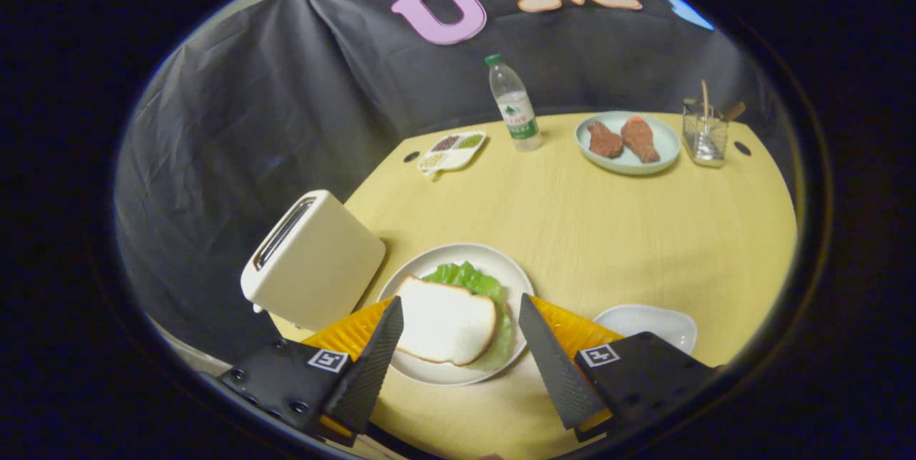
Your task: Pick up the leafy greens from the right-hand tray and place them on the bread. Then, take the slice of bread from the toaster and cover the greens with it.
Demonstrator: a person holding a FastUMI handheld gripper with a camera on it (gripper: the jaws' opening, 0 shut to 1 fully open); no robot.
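A slice of bread [445, 322] lies on top of leafy greens [469, 280] on a round white plate [501, 263]. The greens stick out behind and to the right of the slice. My gripper [459, 310] hangs open above the plate, its fingers wide apart on either side of the bread and not touching it. A cream toaster [315, 260] stands just left of the plate, tilted in the view, with its dark slot facing up. A small white tray [647, 320] sits right of the plate, partly behind the right finger.
At the back of the yellow table [608, 231] stand a water bottle [515, 106], a divided dish of grains [453, 150], a pale green plate [665, 152] with two brown meat pieces [622, 138], and a glass with sticks [705, 132].
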